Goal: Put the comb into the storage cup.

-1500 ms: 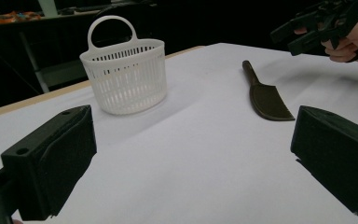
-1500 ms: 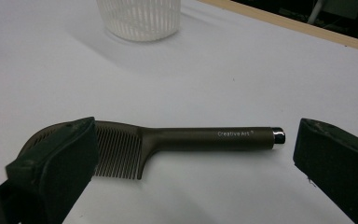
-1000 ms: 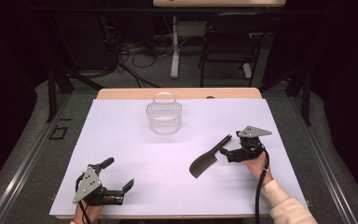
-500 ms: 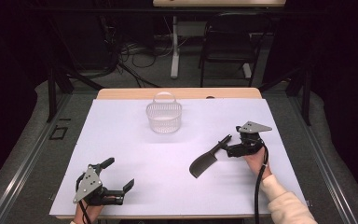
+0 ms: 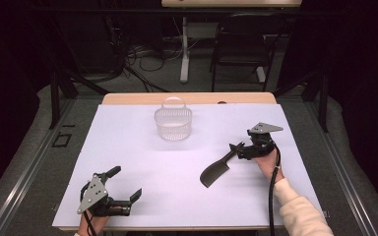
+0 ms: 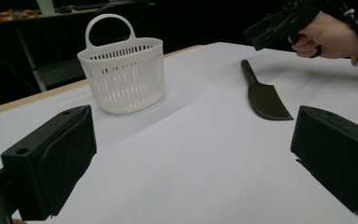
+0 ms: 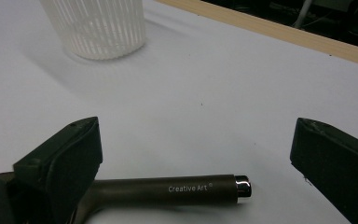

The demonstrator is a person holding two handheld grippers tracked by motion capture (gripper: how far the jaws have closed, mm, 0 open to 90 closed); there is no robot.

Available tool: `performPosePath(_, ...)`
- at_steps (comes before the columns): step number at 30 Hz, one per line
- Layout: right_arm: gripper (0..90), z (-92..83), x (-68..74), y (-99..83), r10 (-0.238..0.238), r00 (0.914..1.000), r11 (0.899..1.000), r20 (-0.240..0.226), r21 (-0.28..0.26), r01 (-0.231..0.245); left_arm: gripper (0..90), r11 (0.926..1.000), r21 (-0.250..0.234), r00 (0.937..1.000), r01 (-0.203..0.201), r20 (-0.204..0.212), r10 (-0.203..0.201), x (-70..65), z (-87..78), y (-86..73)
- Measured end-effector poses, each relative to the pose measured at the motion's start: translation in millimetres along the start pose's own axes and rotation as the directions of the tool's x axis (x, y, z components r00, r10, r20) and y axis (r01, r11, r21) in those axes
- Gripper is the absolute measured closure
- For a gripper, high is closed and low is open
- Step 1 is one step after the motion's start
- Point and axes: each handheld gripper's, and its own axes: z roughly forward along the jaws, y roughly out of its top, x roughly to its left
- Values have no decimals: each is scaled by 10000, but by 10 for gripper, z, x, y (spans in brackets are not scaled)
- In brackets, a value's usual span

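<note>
Right tool [image 5: 236, 147] has neared the spatula [image 5: 215, 172] handle.

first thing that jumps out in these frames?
The white slotted basket with its loop handle, upright at the far middle of the white table. Next, the dark spatula lying flat at the right, its handle pointing to the open right gripper, whose jaws sit either side of the handle end without touching it. The left gripper hangs open at the near left corner, away from both.

Dark room, grey floor [image 5: 34, 147], black chair [image 5: 241, 44].
</note>
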Motion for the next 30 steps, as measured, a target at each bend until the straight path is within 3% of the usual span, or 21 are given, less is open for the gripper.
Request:
performPosePath(1,90,25,-22,8,8,10000,10000,58,63,-8,2,10000,5,10000,9,12,-9,2,0,-1)
performPosePath(4,122,41,-34,13,62,9999,9999,115,93,-63,3,10000,-5,10000,14,11,-14,5,-1,-1)
performPosePath(8,283,85,-75,32,173,9985,9993,527,330,-191,3,10000,4,10000,23,6,-23,5,-1,-2)
performPosePath(9,283,85,-75,32,173,9985,9993,527,330,-191,3,10000,25,10000,24,-2,-24,5,0,-2)
performPosePath(14,593,111,-125,23,296,9968,9974,747,631,-343,3,10000,53,10000,48,5,-48,2,2,-3)
performPosePath(15,593,111,-125,23,296,9968,9974,747,631,-343,3,10000,54,10000,50,4,-50,1,2,-3)
performPosePath(16,678,120,-131,18,38,9964,9973,853,723,-100,3,10000,52,10000,32,10,-32,2,1,-3)
performPosePath(20,809,141,-115,17,-379,9926,9945,1157,1010,262,3,9999,113,10000,35,13,-35,1,4,-4)
performPosePath(26,900,198,-107,1,-936,9854,9875,1422,1391,737,3,9999,112,10000,30,14,-30,0,4,-4)
performPosePath(30,900,217,-105,-4,-1232,9807,9832,1520,1525,999,4,9999,124,10000,26,6,-26,0,3,-4)
